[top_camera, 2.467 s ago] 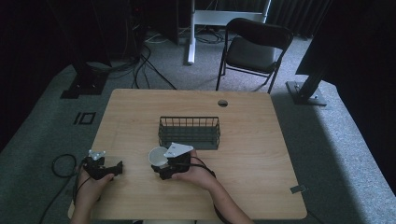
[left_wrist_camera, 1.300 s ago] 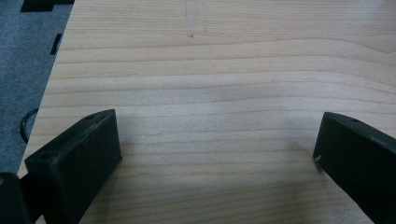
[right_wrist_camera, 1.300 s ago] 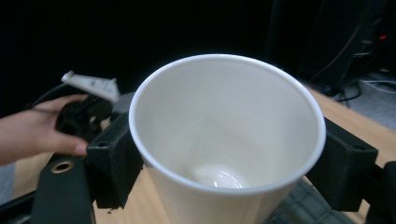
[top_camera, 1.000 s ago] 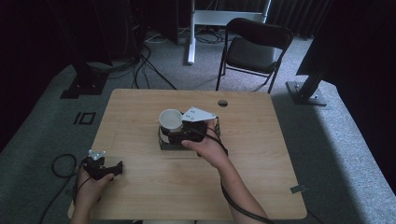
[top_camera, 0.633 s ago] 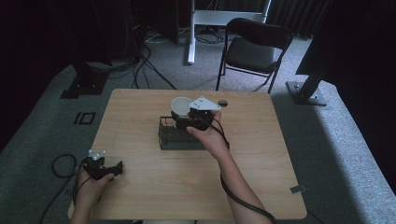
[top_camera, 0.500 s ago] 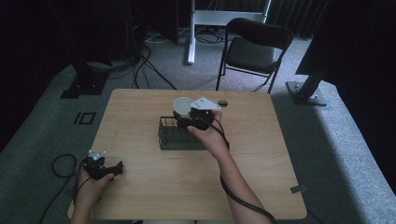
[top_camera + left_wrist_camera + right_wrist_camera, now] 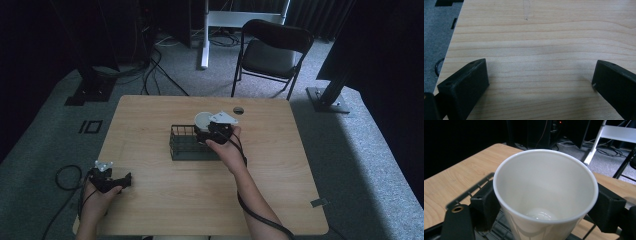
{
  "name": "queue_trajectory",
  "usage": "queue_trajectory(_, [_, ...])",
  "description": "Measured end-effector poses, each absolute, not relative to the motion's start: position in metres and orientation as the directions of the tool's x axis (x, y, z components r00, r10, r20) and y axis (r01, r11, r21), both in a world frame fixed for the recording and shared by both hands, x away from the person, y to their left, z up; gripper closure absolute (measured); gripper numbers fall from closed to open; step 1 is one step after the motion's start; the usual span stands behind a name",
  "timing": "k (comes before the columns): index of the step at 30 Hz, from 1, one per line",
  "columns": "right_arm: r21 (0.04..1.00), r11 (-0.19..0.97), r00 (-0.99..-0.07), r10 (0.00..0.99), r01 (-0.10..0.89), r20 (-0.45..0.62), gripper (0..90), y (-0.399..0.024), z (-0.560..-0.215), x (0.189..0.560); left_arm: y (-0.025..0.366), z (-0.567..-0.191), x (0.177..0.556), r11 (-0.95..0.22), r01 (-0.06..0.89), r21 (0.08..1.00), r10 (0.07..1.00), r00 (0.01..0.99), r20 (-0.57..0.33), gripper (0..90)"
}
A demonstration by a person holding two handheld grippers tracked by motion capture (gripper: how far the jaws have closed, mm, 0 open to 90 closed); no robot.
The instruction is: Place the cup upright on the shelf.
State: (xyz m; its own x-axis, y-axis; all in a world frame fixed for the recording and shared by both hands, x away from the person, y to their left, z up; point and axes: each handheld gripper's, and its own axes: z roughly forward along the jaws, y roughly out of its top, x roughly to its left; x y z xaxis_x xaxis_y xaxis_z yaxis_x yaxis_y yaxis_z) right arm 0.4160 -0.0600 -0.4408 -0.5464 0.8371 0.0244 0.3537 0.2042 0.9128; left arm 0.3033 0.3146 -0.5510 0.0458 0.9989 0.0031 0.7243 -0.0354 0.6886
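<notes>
A: Where is the white paper cup (image 7: 202,121) now?

B: Clamped upright between the jaws of the right gripper (image 7: 209,131), one black jaw on each side of its wall. In the right gripper view the cup (image 7: 545,195) faces mouth up, and nothing lies in it. It hangs above the far right end of the black wire basket (image 7: 183,146), not down inside it as far as I can tell.

A: How does that compare with earlier?

B: Two and a half seconds ago the cup was low, on the near side of the basket, close to the person's edge of the table (image 7: 280,175). Since then the right hand (image 7: 226,148) has carried it up and across to the basket's far side. Over the last half second it has barely shifted.

A: And the left gripper (image 7: 125,180)?

B: It rests near the table's front left corner, in the same spot as in every earlier picture. Its jaws stand wide apart, with bare wood (image 7: 536,50) between them in the left gripper view.

A: The basket?

B: It has stayed at mid-table.
</notes>
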Motion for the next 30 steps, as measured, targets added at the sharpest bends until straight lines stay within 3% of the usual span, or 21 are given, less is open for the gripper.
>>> queue_trajectory(14, [0.894, 0.219, -0.531, 0.847, 0.391, 0.025, 20.2, -0.065, -0.463, 0.418, 0.315, -0.551, 0.303, -0.035, 0.724, 0.688, 0.999, 0.046, 0.003, 0.9])
queue_trajectory(30, [0.895, 0.228, -0.549, 0.835, 0.384, 0.023, 19.7, -0.068, -0.465, 0.416, 0.315, -0.551, 0.303, -0.035, 0.724, 0.689, 0.999, 0.046, 0.003, 0.9])
